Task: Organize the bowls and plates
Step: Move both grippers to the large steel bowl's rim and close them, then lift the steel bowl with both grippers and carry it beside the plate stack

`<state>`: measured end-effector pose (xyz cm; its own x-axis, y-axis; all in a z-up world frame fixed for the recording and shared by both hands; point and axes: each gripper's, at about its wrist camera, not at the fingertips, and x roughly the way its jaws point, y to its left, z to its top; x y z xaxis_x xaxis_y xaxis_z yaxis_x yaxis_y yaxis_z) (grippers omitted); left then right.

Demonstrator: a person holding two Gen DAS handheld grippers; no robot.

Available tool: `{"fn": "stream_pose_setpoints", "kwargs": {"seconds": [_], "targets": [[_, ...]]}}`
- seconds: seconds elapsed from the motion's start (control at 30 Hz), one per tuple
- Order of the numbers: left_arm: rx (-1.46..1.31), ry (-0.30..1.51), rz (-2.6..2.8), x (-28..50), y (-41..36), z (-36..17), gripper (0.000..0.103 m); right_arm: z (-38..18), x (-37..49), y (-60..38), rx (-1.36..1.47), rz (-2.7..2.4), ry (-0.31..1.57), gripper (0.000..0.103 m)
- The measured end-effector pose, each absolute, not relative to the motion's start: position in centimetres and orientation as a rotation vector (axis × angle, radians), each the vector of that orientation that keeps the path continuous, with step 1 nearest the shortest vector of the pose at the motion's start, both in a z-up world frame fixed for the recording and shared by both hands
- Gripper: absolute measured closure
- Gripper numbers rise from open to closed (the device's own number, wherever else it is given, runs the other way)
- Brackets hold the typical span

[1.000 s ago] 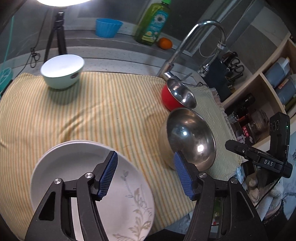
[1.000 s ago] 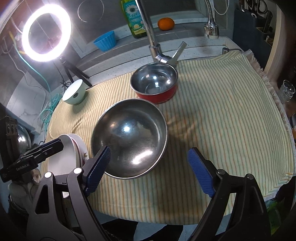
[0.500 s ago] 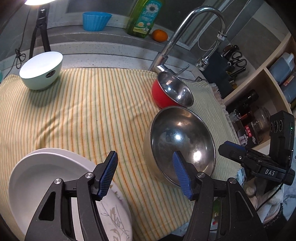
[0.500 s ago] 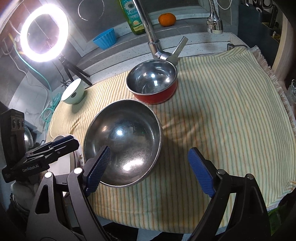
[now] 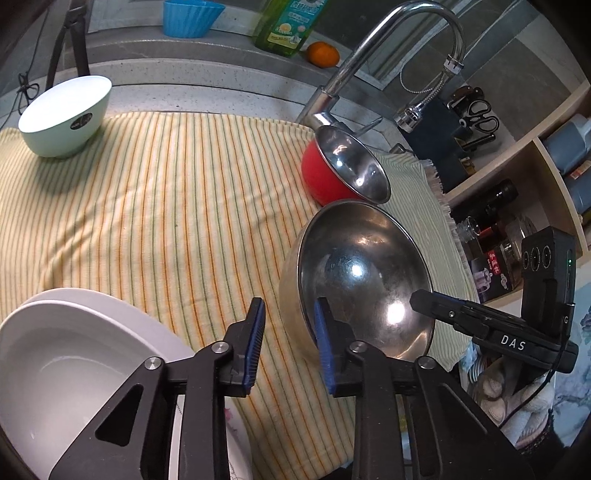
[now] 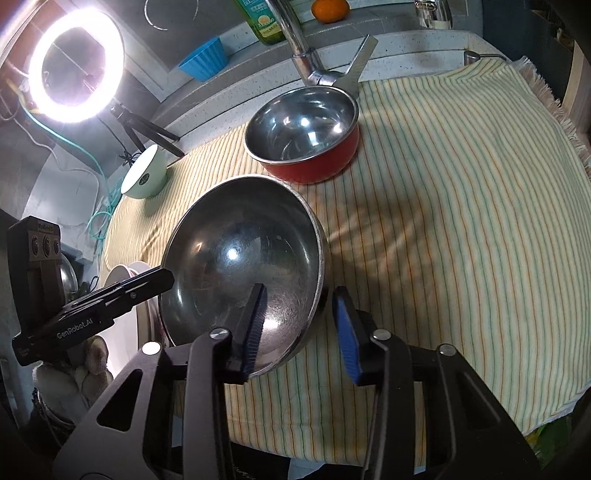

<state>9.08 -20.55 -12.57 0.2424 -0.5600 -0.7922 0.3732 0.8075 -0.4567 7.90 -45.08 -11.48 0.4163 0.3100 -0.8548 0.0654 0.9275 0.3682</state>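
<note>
A large steel bowl [image 5: 364, 273] sits on the striped cloth [image 5: 166, 192] near its front edge; it also shows in the right wrist view [image 6: 243, 254]. My left gripper [image 5: 286, 343] straddles the bowl's left rim, jaws narrowed but with a gap. My right gripper [image 6: 299, 325] straddles the bowl's right rim, one pad inside, one outside, with a gap. A red pot with a steel inside [image 5: 340, 173] stands behind the bowl. White stacked plates [image 5: 74, 362] lie at the front left. A pale green bowl [image 5: 64, 114] stands at the far left.
A tap [image 5: 388, 48] rises behind the pot. A blue cup [image 5: 192, 16], a green soap bottle [image 5: 288, 26] and an orange [image 5: 323, 53] stand on the back ledge. Shelves with bottles [image 5: 535, 177] are on the right. A ring light [image 6: 74, 70] shines at the left.
Both grippers have moved in on the steel bowl and their jaws have narrowed around its opposite rims. The plates have slid out to the left of the left wrist view.
</note>
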Motion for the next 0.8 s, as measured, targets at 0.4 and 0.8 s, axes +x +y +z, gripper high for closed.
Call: {"fn": "stream_pose_setpoints", "kwargs": {"seconds": [0.4,0.8], "targets": [[-0.173,1.164,-0.671,9.0,-21.3,-12.7,0.086,-11.6,7.8,-45.1,0.361,0.131,1.152,0.082],[-0.156,1.109,-0.663,8.5,-20.7,-10.9,0.086,-10.1,7.6,-44.5,0.356,0.148,1.126,0.082]]}}
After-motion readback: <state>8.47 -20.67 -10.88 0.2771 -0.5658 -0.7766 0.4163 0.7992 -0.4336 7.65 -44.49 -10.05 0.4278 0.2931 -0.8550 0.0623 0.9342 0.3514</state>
